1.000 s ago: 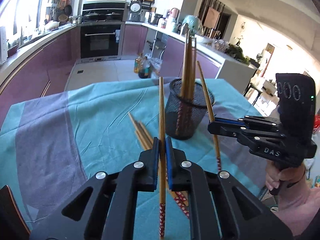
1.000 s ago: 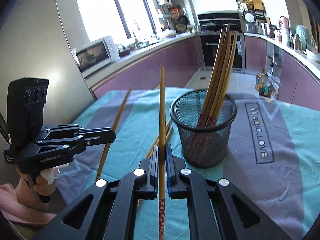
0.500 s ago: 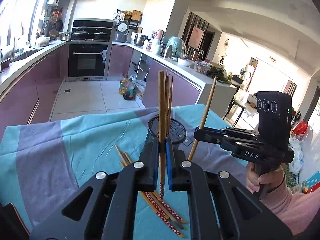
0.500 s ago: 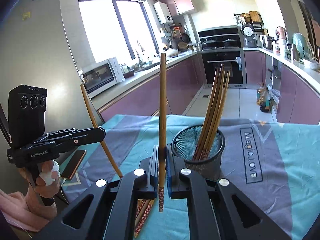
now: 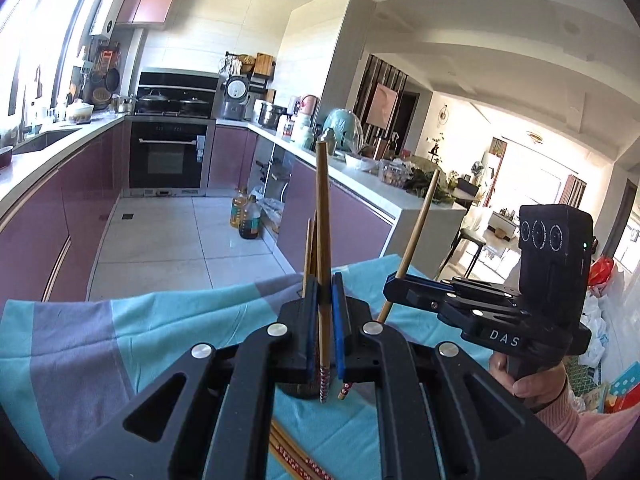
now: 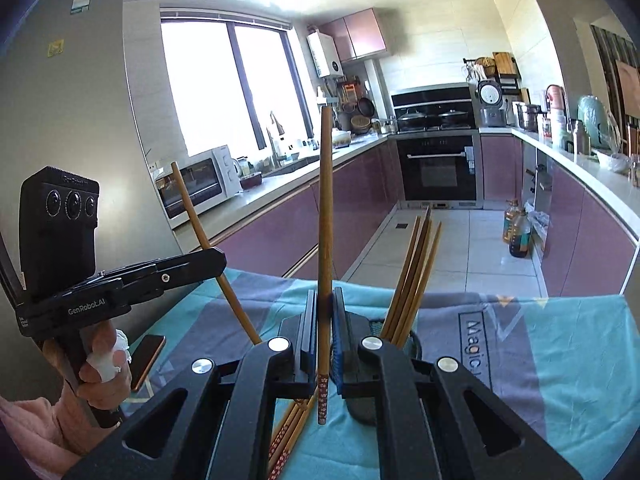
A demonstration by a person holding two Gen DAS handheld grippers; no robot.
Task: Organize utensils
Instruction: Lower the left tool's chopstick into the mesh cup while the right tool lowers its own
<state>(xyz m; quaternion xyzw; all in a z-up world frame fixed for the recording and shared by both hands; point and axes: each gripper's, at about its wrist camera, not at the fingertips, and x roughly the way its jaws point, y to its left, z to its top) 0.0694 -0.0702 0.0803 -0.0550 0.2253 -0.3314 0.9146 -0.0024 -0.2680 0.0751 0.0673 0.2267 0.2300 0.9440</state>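
Note:
In the left wrist view my left gripper (image 5: 325,282) is shut on one wooden chopstick (image 5: 323,208), which stands upright, its patterned end hanging below the pads. To its right my right gripper (image 5: 391,285) holds a second chopstick (image 5: 418,236), tilted. The right wrist view shows that right gripper (image 6: 325,295) shut on its chopstick (image 6: 325,208), and the left gripper (image 6: 216,259) at the left with its slanted chopstick (image 6: 200,228). The black mesh cup (image 6: 360,408) is mostly hidden behind the fingers. Several chopsticks (image 6: 416,268) stand in it. More chopsticks (image 6: 288,432) lie loose on the cloth.
A teal and grey tablecloth (image 6: 560,360) covers the table. A phone (image 6: 146,356) lies near its left edge, beside the person's hand. Beyond the table's far edge are the kitchen floor, purple cabinets and oil bottles (image 5: 246,222).
Both grippers have risen, each lifting its chopstick clear of the cloth. The mesh cup has dropped low in both views and is now largely behind the fingers.

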